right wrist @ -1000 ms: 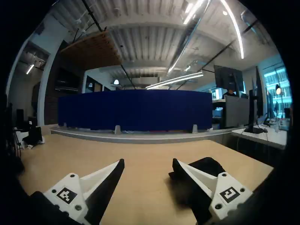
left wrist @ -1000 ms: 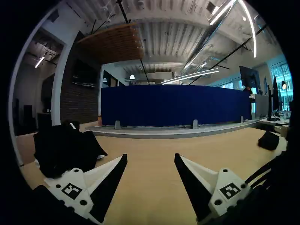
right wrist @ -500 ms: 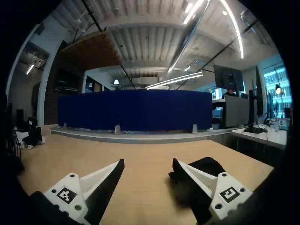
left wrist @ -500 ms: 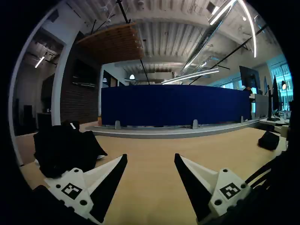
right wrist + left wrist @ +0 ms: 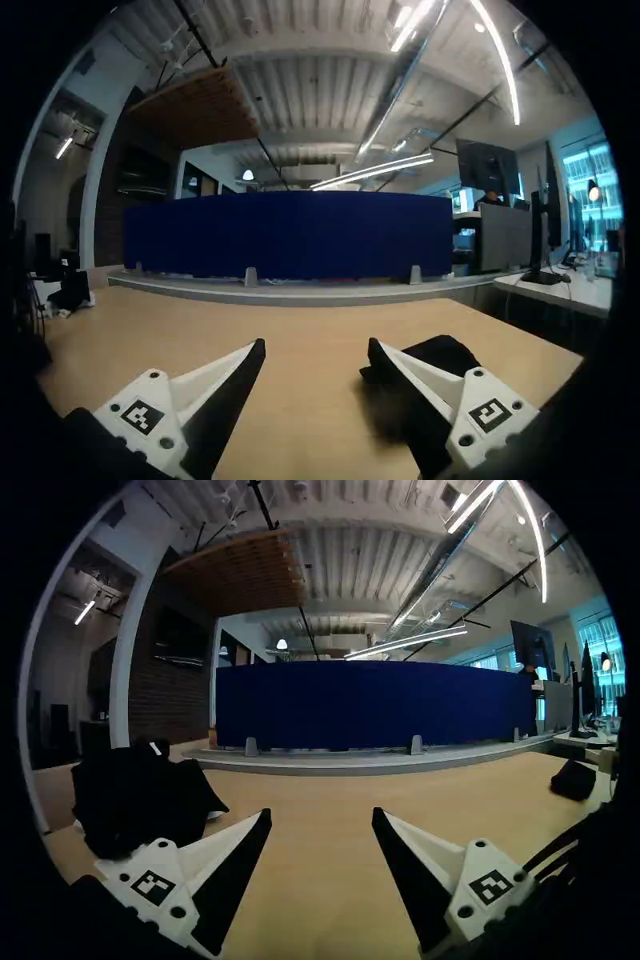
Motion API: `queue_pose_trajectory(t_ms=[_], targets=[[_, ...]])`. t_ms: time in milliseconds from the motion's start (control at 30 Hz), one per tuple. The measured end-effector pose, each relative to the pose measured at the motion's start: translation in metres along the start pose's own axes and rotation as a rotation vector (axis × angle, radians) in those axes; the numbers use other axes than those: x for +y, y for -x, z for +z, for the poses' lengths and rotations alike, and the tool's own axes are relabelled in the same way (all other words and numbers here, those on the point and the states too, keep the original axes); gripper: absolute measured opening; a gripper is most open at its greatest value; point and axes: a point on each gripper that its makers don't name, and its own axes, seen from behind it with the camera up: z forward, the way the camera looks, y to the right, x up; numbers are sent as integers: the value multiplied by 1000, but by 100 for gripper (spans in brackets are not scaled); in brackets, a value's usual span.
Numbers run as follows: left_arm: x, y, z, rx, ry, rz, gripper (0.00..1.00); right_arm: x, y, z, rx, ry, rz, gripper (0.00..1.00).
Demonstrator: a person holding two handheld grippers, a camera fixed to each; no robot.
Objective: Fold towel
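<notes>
It's all lit evenly by long ceiling light strips (image 5: 538, 544), glare is barely seen, and straight lines are bent hard near the edges

We see a crumpled black cloth towel (image 5: 136, 800) heaped in a loose, uneven mound at the left of the pale wooden tabletop (image 5: 320, 800), with a small white patch near its top. Well apart from it, by the tabletop's far right edge, lies a small compact black cloth bundle (image 5: 574, 780). In the right gripper view we see that bundle close up, rounded and resting on the wood.
</notes>
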Motion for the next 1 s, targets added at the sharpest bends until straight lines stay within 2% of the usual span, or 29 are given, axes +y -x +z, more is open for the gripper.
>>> queue_pose_trajectory(t_ms=[1000], targets=[[-3,2,2,-1,1,-1,93,5,5,-9,1,-2,-1,100]])
